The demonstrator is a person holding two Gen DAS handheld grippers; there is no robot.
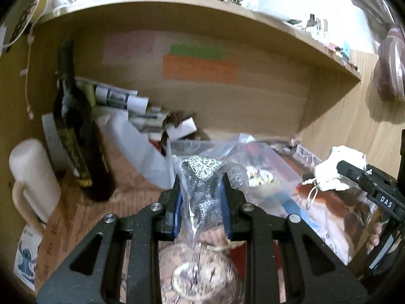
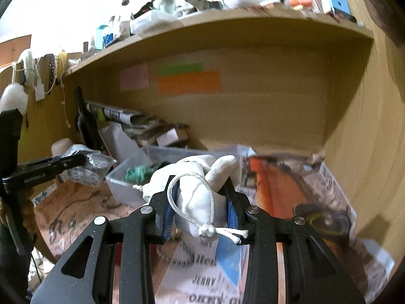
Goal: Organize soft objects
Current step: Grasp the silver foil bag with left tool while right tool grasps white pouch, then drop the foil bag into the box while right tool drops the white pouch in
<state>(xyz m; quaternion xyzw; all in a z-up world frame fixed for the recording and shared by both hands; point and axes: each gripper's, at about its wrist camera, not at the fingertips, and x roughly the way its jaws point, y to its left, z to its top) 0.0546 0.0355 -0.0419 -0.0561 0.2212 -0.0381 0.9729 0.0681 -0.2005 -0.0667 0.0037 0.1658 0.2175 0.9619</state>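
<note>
Mid-carry: the left tool [image 1: 201,190] clamps a bagged silver scrubber [image 1: 202,177], the right tool [image 2: 201,197] a white drawstring pouch [image 2: 195,190]; next, probably lowering each into the clear bin [image 2: 126,177].

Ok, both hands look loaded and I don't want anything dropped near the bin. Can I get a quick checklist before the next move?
1. Left gripper shut on the bagged silver fabric: ok.
2. Right gripper shut on the white drawstring pouch: ok.
3. Pouch cord clear of the fingers: not ok, it drapes over the left finger.
4. Clear plastic bin has room: cannot tell, green item inside.
5. Dark bottle and white mug upright, apart from the left gripper: ok.
</note>
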